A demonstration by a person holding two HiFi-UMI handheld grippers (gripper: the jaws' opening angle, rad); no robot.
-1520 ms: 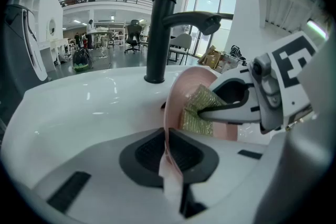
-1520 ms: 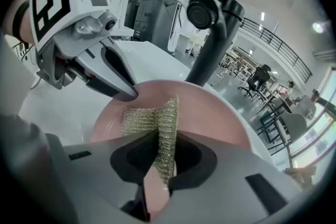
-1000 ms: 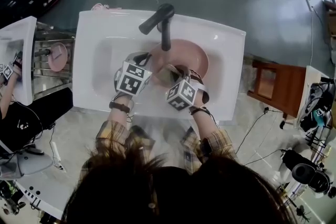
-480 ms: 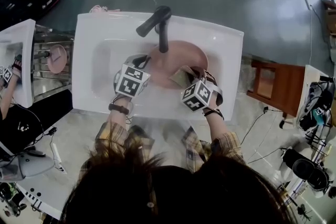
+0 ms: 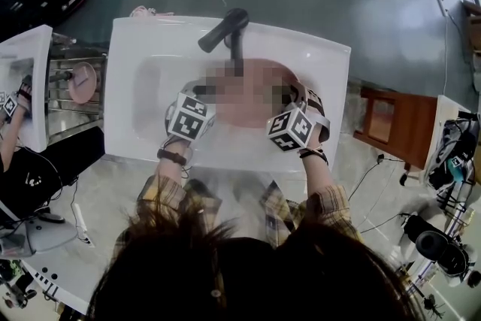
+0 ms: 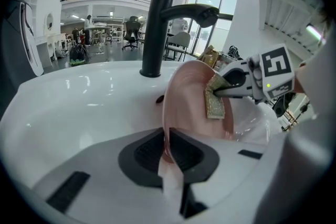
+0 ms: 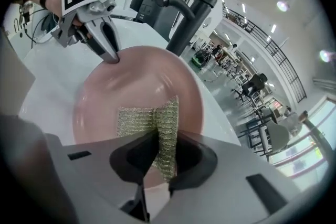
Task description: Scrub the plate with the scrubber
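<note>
- Nearest the head camera are the person's dark hair (image 5: 240, 274) and plaid sleeves (image 5: 169, 195), with both arms reaching forward over a white sink (image 5: 150, 41).
- The left gripper (image 6: 166, 145) has its jaws drawn almost together. They pinch the near rim of the pink plate (image 6: 189, 107), which runs straight in between the pads.
- The right gripper (image 7: 164, 150) is clamped on a folded, gold-green mesh scrubber (image 7: 152, 120). The fold stands upright between its dark pads, and the free flap spreads to the left.
- The plate sits in the sink basin, below the tap. It is held on edge and tilted, not lying flat, with its hollow face turned towards the right gripper.
- The scrubber lies against that hollow face, on the side of the plate nearest the right gripper. From the left gripper view it shows as a small patch touching the plate's inner surface.
- In the right gripper view, the left gripper's tips bite the far rim, across the plate from the scrubber.
- Beyond the plate, a black faucet (image 5: 225, 30) rises from the sink's back edge, its spout reaching over the basin.
- Farther off, a wooden chair (image 5: 398, 124) stands on the grey floor to the right of the sink.
</note>
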